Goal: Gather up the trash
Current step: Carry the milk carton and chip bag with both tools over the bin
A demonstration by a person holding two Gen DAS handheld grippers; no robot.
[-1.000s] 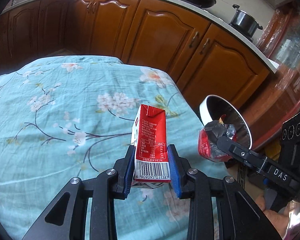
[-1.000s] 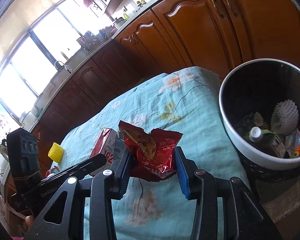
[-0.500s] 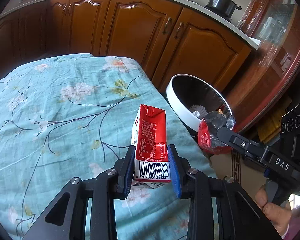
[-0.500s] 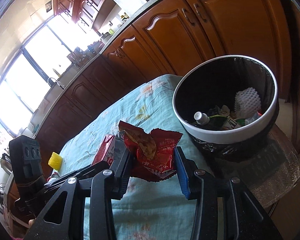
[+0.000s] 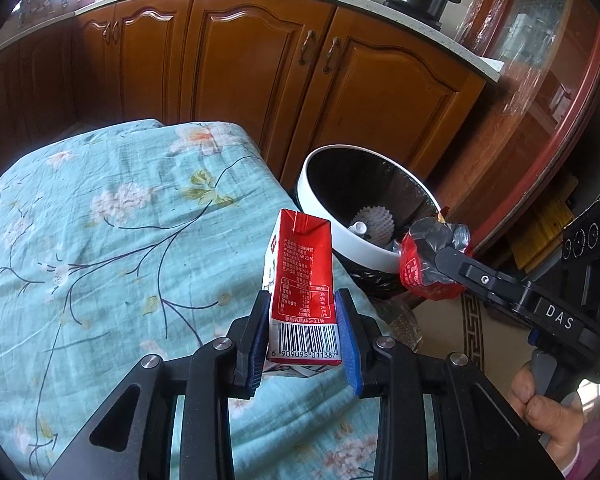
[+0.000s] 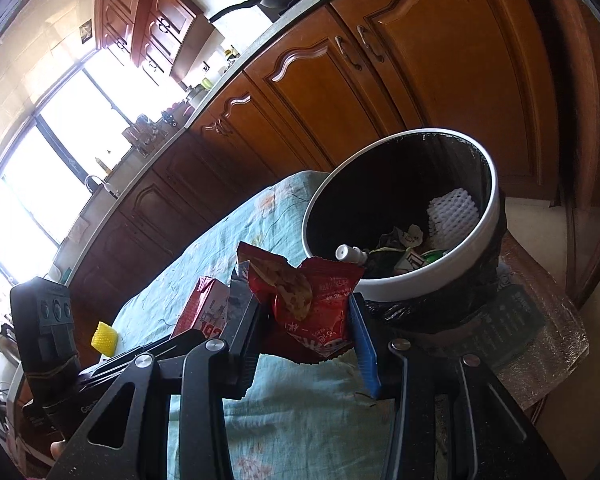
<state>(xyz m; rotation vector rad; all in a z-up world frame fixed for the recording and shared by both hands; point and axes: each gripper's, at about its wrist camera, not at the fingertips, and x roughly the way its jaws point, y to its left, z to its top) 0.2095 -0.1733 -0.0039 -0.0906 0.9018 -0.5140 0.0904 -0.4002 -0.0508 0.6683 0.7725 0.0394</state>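
Note:
My left gripper (image 5: 303,330) is shut on a red and white milk carton (image 5: 302,280) and holds it upright above the table's right edge. My right gripper (image 6: 306,330) is shut on a crumpled red snack bag (image 6: 314,300), close to the bin's rim. The same bag (image 5: 428,262) and right gripper show in the left wrist view, right of the carton. The white-rimmed trash bin (image 5: 360,242) with a black liner stands just past the table edge; it also shows in the right wrist view (image 6: 492,216), holding a white foam net, a small bottle and wrappers.
A teal floral tablecloth (image 5: 120,240) covers the table. A yellow sponge-like item (image 6: 105,336) lies on the table far left in the right wrist view. Brown wooden cabinets (image 5: 240,76) stand behind the table. A glass cabinet (image 5: 540,80) stands to the right.
Both grippers have moved right toward the bin with their loads still held. The bin now looms larger and closer in both views.

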